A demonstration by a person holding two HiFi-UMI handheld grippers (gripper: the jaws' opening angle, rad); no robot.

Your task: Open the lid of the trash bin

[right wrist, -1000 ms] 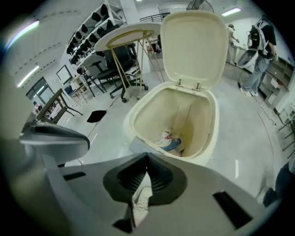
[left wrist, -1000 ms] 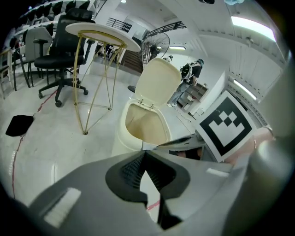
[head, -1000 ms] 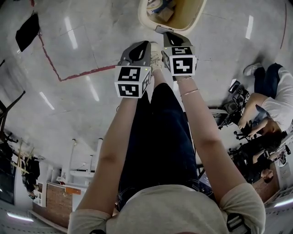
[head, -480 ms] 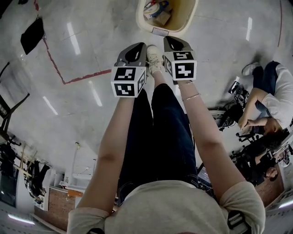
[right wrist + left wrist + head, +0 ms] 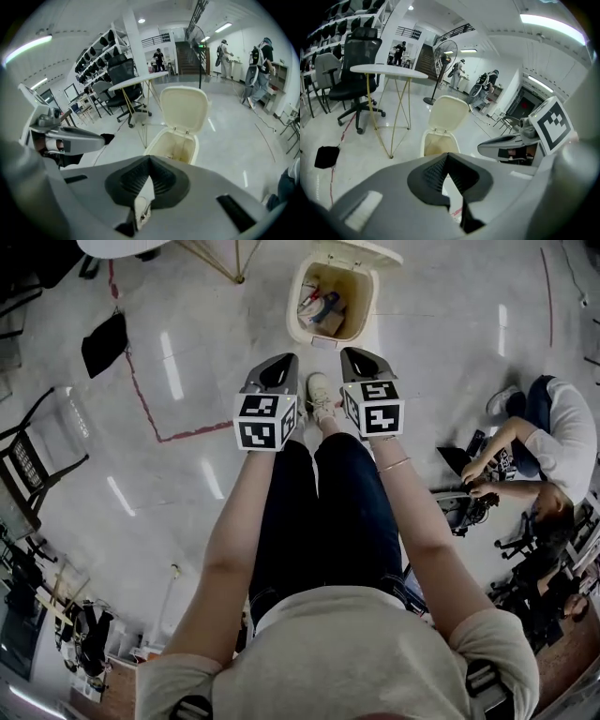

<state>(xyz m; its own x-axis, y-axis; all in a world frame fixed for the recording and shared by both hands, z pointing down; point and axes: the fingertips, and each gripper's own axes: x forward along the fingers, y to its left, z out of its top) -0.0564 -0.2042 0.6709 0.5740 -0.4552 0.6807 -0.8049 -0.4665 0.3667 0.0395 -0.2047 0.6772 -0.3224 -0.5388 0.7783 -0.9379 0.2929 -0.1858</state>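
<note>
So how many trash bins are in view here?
1: the cream trash bin on the floor ahead of the person's shoe, its lid raised. No other shows.

No words, numbers or brand names can be read anywhere. The only printed marks are black-and-white square patterns. They sit on the left cube (image 5: 265, 420) of the left gripper (image 5: 278, 364) and the right cube (image 5: 380, 409) of the right gripper (image 5: 359, 358), near the centre of the head view. These are block codes, not letters.
</note>
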